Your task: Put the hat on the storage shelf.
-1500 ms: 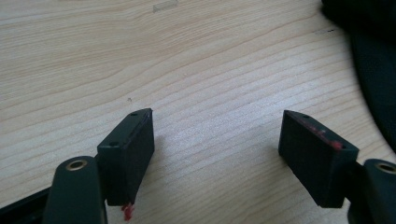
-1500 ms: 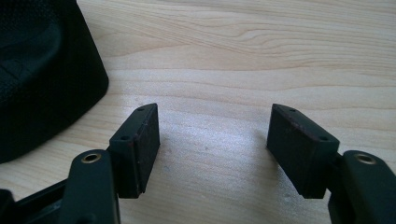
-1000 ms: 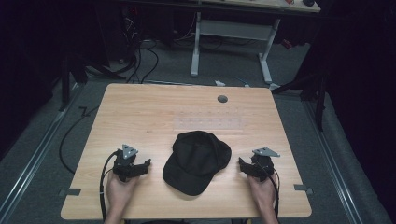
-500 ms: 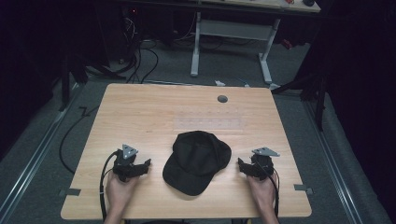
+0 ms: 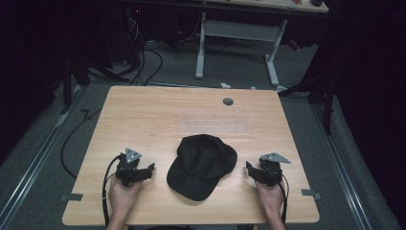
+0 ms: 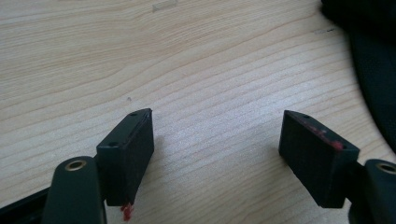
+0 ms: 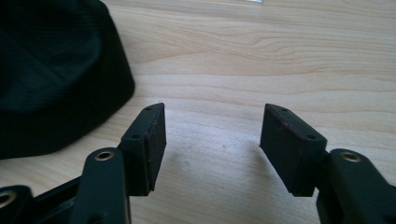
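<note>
A black cap lies on the wooden table near its front edge, brim toward the person. My left gripper rests on the table to the cap's left, jaws pointing at it. In the left gripper view it stands open over bare wood, with the cap at the right edge. My right gripper rests to the cap's right. Its jaws have just been closing but are still apart, with only bare wood between them and the cap off to the left.
A round grommet hole sits near the table's far edge. Behind the table stands a white-legged desk, with cables on the grey floor. A cable trails from each gripper toward the person.
</note>
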`<state>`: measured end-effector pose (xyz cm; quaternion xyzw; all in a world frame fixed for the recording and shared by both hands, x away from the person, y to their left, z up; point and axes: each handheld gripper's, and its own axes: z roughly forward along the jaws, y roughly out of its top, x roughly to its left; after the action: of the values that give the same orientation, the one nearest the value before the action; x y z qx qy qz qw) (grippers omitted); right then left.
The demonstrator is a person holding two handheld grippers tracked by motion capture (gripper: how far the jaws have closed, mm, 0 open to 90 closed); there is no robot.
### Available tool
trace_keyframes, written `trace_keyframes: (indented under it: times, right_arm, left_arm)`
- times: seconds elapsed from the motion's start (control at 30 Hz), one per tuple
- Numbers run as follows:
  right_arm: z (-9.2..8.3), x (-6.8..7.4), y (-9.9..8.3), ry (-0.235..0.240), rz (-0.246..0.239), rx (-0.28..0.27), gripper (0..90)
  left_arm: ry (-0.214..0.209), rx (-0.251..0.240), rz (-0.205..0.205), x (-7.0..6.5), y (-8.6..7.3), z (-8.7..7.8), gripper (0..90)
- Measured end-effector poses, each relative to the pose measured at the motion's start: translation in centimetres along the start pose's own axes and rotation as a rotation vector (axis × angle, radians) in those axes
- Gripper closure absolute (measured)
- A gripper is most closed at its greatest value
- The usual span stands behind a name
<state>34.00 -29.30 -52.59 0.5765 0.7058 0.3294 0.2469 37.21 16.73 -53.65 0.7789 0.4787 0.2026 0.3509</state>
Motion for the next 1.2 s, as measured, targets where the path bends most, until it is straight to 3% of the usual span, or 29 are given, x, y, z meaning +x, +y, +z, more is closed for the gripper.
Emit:
trace_keyframes:
  times: [0.53, 0.67, 1.2]
  right_arm:
    - [-2.4, 1.4, 0.5, 0.138, -0.021, -0.064, 44.4]
    - [-3.1, 1.9, 1.2, 0.169, -0.032, -0.098, 44.2]
    - [-3.4, 4.2, 4.5, 0.263, -0.096, -0.126, 40.3]
  left_arm:
    - [-0.001, -0.001, -0.002, 0.0, 0.0, 0.0, 26.5]
    - [0.001, 0.001, 0.001, 0.0, 0.0, 0.0, 26.6]
    - [0.0, 0.0, 0.001, 0.0, 0.0, 0.0, 26.6]
